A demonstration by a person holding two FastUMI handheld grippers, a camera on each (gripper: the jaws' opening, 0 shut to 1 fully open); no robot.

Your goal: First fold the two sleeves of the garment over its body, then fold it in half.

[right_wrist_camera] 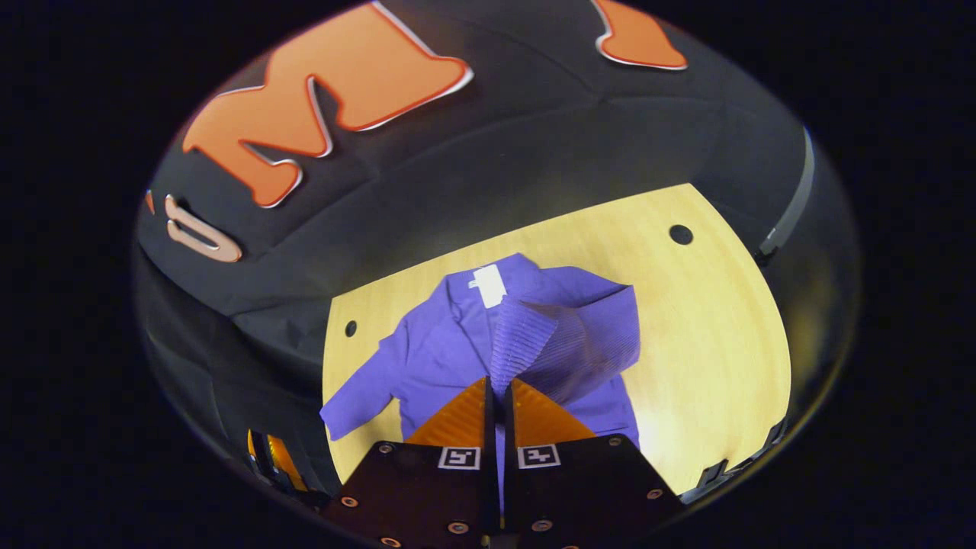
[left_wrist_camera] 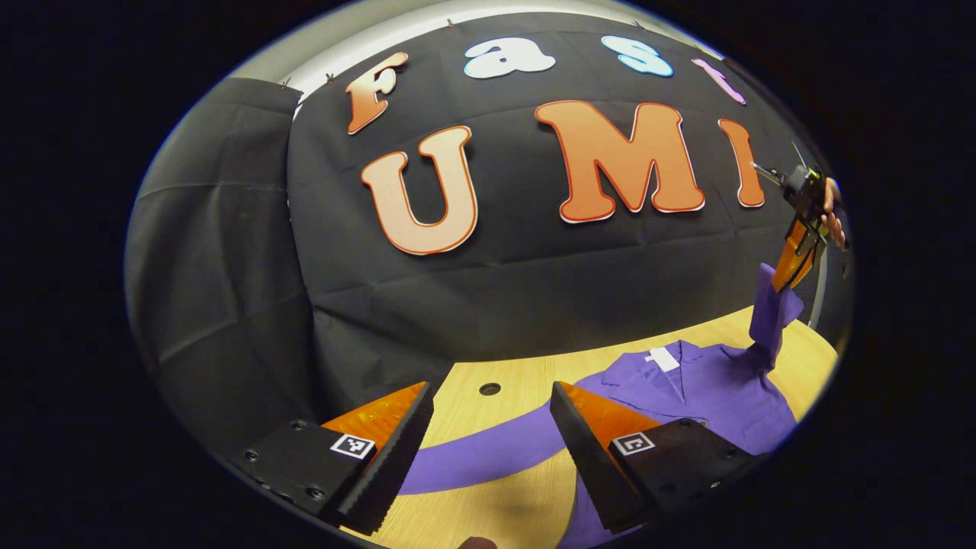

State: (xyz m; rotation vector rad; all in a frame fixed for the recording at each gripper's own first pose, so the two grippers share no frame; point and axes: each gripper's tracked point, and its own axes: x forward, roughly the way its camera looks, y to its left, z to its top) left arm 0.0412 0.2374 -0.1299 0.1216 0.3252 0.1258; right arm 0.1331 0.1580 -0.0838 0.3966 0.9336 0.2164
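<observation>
The right gripper [right_wrist_camera: 499, 396] pinches the purple shirt's [right_wrist_camera: 457, 343] sleeve [right_wrist_camera: 526, 335] (white neck label [right_wrist_camera: 489, 285] unreadable), while the left gripper [left_wrist_camera: 492, 427] gapes.

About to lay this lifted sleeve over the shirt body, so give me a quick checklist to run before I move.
1. Right gripper shut on the purple ribbed sleeve: ok.
2. Sleeve lifted off the light wooden table: ok.
3. Purple collared shirt body lying flat: ok.
4. Left gripper open, holding nothing: ok.
5. Other purple sleeve folded over the body: not ok, it lies stretched out on the table.
6. Sleeve cuff seated deep in the jaws: cannot tell.
</observation>
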